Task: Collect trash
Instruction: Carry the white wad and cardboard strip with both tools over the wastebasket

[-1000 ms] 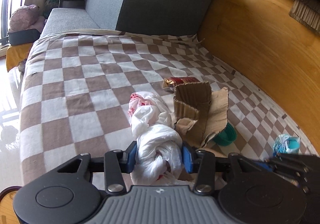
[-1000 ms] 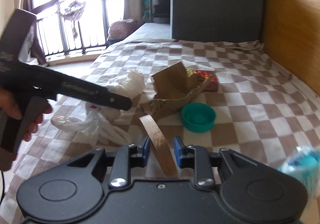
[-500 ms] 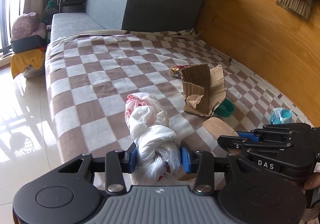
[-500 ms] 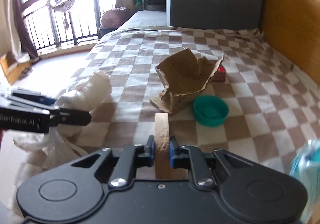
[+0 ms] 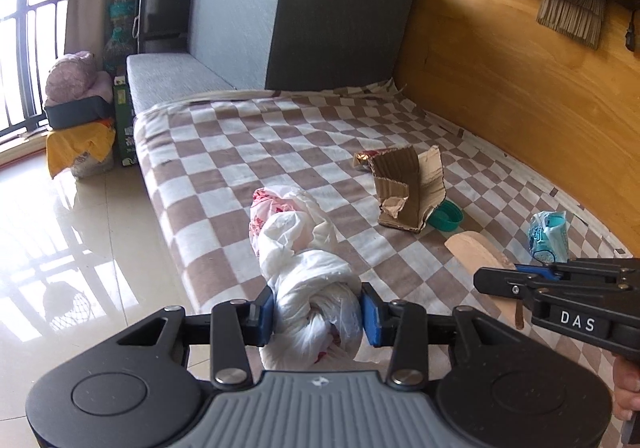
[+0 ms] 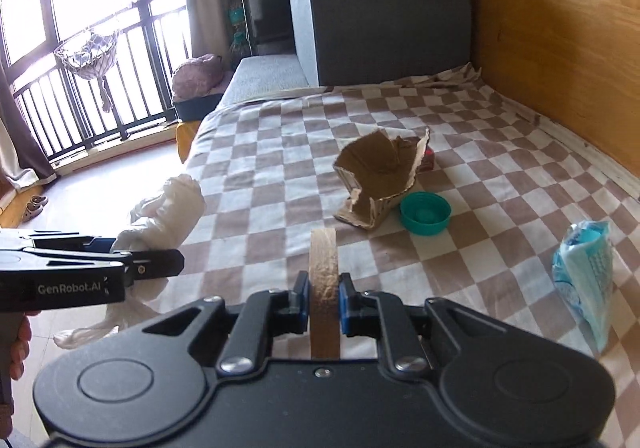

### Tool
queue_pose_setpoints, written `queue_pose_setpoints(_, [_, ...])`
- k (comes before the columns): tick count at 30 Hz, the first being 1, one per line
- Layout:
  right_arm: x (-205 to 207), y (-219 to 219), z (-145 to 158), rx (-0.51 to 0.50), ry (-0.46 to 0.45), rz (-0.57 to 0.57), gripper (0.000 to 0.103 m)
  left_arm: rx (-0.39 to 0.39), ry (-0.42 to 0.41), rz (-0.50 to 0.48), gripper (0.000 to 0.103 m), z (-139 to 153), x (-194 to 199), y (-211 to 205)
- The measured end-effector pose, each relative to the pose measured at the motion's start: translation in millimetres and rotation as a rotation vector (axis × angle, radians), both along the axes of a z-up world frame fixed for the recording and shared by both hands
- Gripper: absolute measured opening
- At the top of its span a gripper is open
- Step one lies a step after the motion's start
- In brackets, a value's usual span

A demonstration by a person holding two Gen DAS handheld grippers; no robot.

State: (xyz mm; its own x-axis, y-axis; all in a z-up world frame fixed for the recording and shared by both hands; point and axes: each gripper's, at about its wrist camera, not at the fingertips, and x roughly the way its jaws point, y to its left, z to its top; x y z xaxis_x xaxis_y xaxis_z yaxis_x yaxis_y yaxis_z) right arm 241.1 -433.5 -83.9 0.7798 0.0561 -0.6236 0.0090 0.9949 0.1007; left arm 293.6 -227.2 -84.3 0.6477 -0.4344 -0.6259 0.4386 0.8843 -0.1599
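Jaws first, nearest my view: my left gripper point(image 5: 318, 312) is clamped around a knotted white plastic bag point(image 5: 304, 268), and my right gripper point(image 6: 323, 302) has just pinched shut on a tan paper strip point(image 6: 324, 272), which stands edge-on between the blue pads. Both pieces hang above the near edge of the bed point(image 6: 260, 151), over its brown-and-white checked blanket and the glossy tiled floor point(image 5: 80, 232) beside it. To do this step well, I judge I should keep both grips firm, since the bag is slippery and the strip thin, and carry them level to wherever the trash is gathered; no bin shows in either view. Counting what is held: one bag, one strip. Farther out, lying on the blanket: one blue-and-white wrapper point(image 6: 586, 276) to the right, one teal round lid point(image 6: 425, 213) touching one torn cardboard piece point(image 6: 378, 175), and one red packet point(image 5: 368, 157) partly hidden behind the cardboard. That makes four items left to collect, I judge. Beyond them stands a dark grey headboard point(image 6: 384, 7).
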Motion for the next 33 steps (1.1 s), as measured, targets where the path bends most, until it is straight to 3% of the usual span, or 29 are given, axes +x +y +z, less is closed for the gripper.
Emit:
queue_pose_setpoints(18, [-7.7, 70.5, 10.0, -0.029, -0.017, 0.001, 0.015, -0.024, 0.000, 0.119, 0.043, 10.0, -22.4, 95.5])
queue_pose_setpoints(33, [20.4, 175.0, -12.8, 0.004, 0.013, 0.145, 0.015, -0.028, 0.042, 0.267, 0.043, -15.4, -18.2, 199.6])
